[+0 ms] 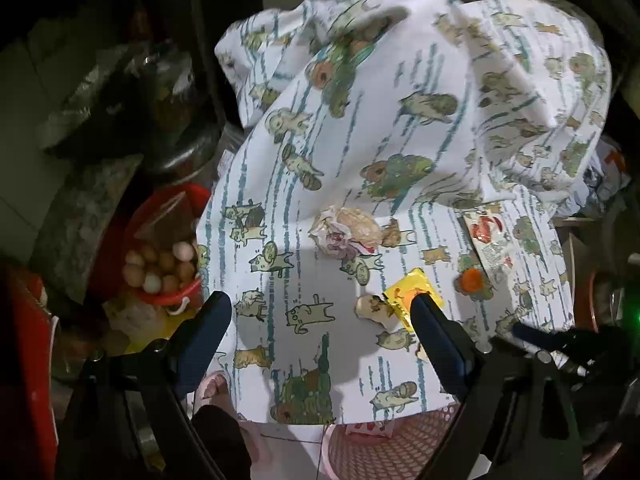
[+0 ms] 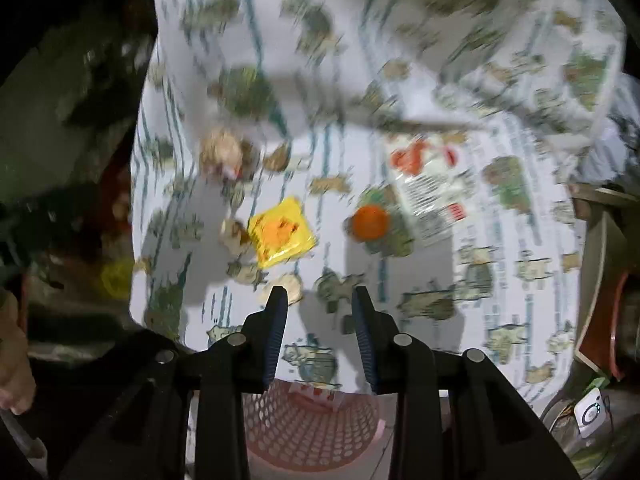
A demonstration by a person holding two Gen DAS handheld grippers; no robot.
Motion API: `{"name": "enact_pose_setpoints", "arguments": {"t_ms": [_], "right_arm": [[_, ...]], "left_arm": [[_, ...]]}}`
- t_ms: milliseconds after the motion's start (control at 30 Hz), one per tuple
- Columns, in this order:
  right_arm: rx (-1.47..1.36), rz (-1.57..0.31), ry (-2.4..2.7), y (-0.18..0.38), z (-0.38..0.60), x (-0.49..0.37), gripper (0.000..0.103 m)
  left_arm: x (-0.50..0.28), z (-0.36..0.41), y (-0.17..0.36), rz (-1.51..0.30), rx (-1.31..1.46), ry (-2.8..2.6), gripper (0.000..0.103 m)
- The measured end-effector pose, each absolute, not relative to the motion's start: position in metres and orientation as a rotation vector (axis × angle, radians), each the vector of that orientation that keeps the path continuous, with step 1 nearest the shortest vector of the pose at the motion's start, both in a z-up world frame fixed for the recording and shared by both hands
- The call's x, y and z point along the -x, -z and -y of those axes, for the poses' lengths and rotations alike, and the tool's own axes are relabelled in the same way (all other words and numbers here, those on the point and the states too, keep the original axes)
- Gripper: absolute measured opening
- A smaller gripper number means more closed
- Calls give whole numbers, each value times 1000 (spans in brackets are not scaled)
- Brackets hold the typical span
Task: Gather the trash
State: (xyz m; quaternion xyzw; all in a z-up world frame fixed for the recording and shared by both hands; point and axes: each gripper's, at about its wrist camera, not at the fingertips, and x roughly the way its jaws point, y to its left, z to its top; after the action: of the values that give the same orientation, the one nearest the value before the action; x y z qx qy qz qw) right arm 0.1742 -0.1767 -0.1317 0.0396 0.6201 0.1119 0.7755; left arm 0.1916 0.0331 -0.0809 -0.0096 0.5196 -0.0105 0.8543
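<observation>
The left gripper (image 1: pixel 322 304) stands wide open over the patterned cloth (image 1: pixel 400 128), holding nothing, its right finger beside a yellow wrapper (image 1: pixel 404 290). The right gripper (image 2: pixel 320 296), partly open and empty, hovers above the same cloth. Ahead lie 1 orange cap (image 2: pixel 370 222), a printed packet (image 2: pixel 430 184) and what looks like crumpled tissue (image 1: pixel 346 232). A pink mesh basket (image 2: pixel 312 420) sits below the cloth's edge.

Both views are taken from the wrists, aimed steeply down along the fingers at a patterned cloth (image 1: pixel 360 128). The yellow packet (image 2: pixel 282 232), orange cap (image 2: pixel 370 222) and pink basket (image 2: pixel 312 420) are shared, seen close; the right view is blurred.
</observation>
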Motion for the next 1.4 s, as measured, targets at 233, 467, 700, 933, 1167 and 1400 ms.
{"name": "enact_pose_setpoints", "arguments": {"t_ms": [233,467,700,933,1167,1400], "right_arm": [[-37,-1467,-248,176,137,-185,35],[-10,-1510,-214,200,120,-190,44],[84,-1496,-211,211,100,-187,51],[109,-1463,-204,208,99,-177,42],[-72,-1383,-190,157,149,-179,42],[-102,-1338,-92,137,203,-189,42]], "left_arm": [[-203,-49,90,-1131,89,-9,90],[-205,-53,88,-1129,95,-2,90],[-203,-57,87,-1126,88,-10,90],[-204,-57,85,-1114,100,-5,90],[-216,-31,118,-1241,104,53,74],[-231,0,156,-1370,205,67,52]]}}
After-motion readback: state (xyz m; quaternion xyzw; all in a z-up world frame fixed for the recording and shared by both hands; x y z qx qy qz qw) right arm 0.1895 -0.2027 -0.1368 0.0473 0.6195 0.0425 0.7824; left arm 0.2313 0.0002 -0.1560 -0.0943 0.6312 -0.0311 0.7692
